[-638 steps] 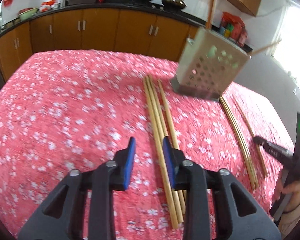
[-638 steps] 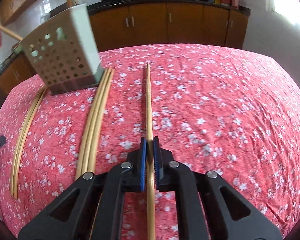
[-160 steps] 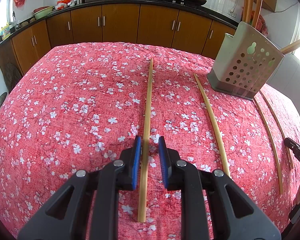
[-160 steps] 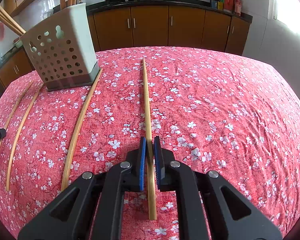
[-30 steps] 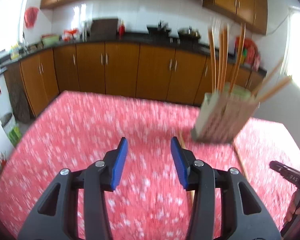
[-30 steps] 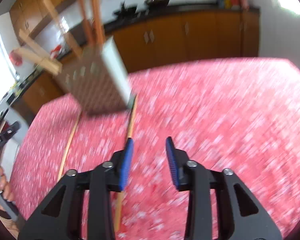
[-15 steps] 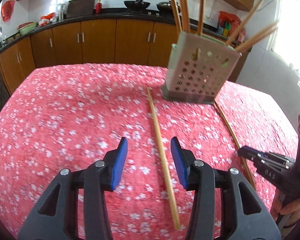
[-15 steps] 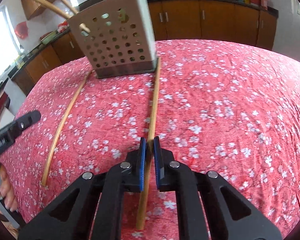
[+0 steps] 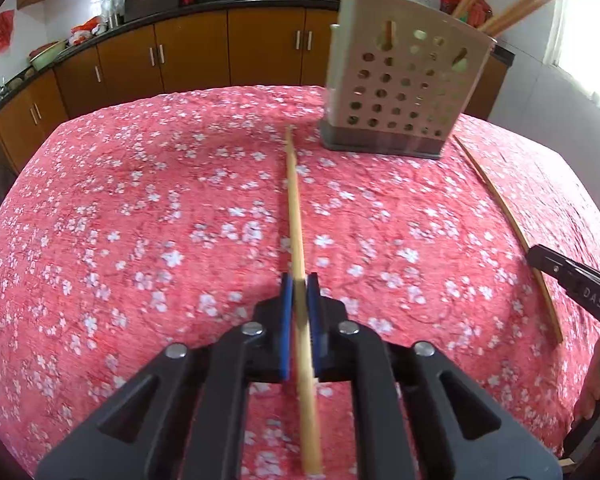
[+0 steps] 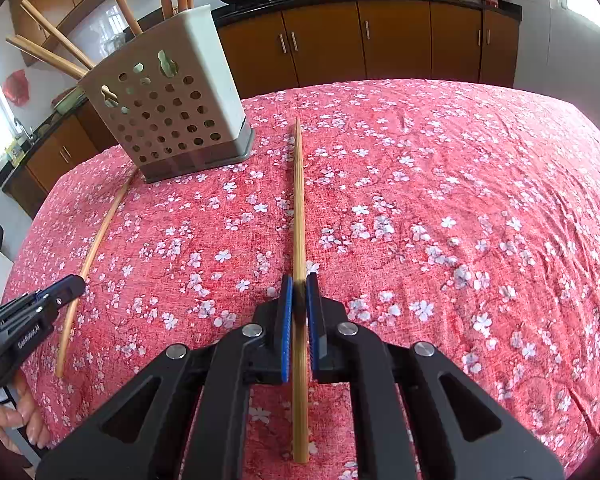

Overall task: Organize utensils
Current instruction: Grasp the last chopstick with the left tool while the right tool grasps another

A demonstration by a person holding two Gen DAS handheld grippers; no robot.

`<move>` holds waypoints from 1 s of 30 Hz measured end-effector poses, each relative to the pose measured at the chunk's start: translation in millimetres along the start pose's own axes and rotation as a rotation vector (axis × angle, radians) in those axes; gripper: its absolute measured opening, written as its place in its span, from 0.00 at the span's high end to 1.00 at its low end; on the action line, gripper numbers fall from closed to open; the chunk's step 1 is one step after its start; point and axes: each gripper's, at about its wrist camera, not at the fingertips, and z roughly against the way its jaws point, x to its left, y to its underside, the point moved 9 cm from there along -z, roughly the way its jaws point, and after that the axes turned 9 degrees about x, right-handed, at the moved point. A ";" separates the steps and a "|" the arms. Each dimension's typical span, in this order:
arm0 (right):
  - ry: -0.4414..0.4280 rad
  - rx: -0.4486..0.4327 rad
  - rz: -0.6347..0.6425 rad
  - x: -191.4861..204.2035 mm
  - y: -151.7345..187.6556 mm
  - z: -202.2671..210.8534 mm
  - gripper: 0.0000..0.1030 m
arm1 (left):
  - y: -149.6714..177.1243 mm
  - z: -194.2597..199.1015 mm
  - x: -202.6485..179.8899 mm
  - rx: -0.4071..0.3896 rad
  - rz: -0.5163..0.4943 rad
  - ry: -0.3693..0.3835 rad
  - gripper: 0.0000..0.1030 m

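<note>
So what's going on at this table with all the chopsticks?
A person holds a tool in each hand and is tidying chopsticks into the perforated holder. The left tool has just closed its jaws on the left-hand chopstick. The right tool is clamped on the right-hand chopstick. Both lie on the flowered tablecloth, not yet lifted. Several standing chopsticks are already in the holder.

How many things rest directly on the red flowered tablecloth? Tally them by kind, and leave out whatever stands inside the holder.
Long wooden chopsticks, lying flat: 2
Beige perforated utensil holder: 1
Total: 3
</note>
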 end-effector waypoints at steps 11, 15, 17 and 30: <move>0.044 -0.013 0.026 1.6 -20.5 -15.5 0.92 | -25.2 -8.4 63.0 -0.007 0.105 -0.082 0.91; 0.064 -0.010 0.048 0.2 -26.5 -19.4 0.92 | -30.6 -9.2 72.2 -0.012 0.110 -0.081 0.81; 0.071 -0.009 0.060 0.6 -27.2 -20.9 0.92 | -30.8 -8.4 70.7 -0.018 0.105 -0.081 0.80; 0.071 -0.015 0.064 -0.1 -26.2 -21.2 0.91 | -26.0 -0.1 70.7 -0.029 0.143 -0.011 0.79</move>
